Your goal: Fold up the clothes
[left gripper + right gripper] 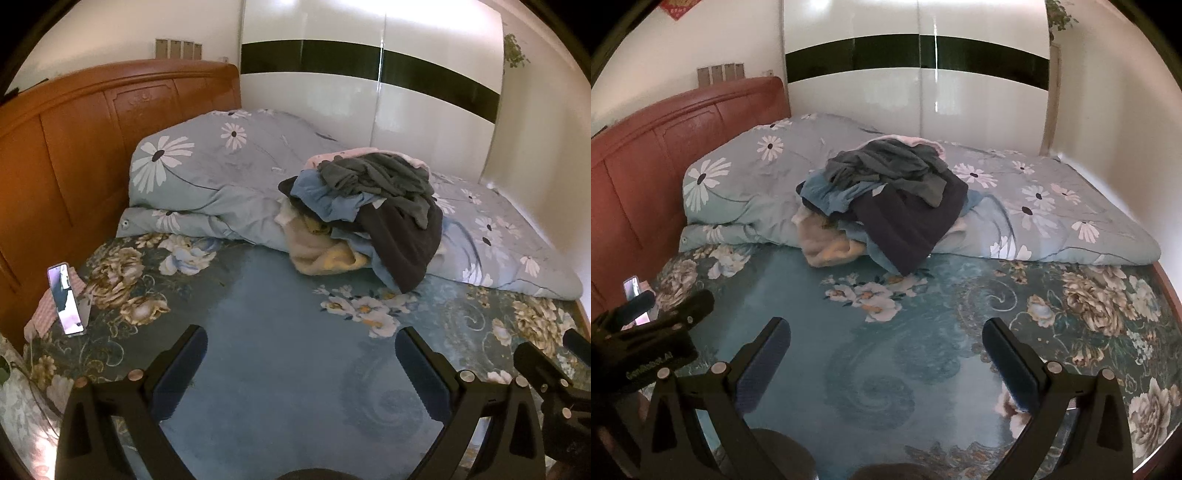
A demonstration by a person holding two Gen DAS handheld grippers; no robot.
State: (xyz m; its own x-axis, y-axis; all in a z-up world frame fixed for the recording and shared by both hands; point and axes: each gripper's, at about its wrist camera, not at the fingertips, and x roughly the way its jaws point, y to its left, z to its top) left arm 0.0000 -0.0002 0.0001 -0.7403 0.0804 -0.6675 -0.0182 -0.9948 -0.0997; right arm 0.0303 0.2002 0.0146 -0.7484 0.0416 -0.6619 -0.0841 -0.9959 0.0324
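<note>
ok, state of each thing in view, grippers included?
left gripper: open, empty, above the bed sheet.
right gripper: open, empty.
pile of mixed clothes: unfolded, heaped against the duvet.
dark navy garment: crumpled, draped down the pile's front.
pale blue daisy-print duvet: bunched along the bed's far side.
smartphone: propped upright, screen lit.

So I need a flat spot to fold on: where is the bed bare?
The teal floral sheet is bare between the clothes pile and both open grippers, left gripper and right gripper. It is crowded behind: the pile leans on the daisy quilt. A phone stands by the headboard.
</note>
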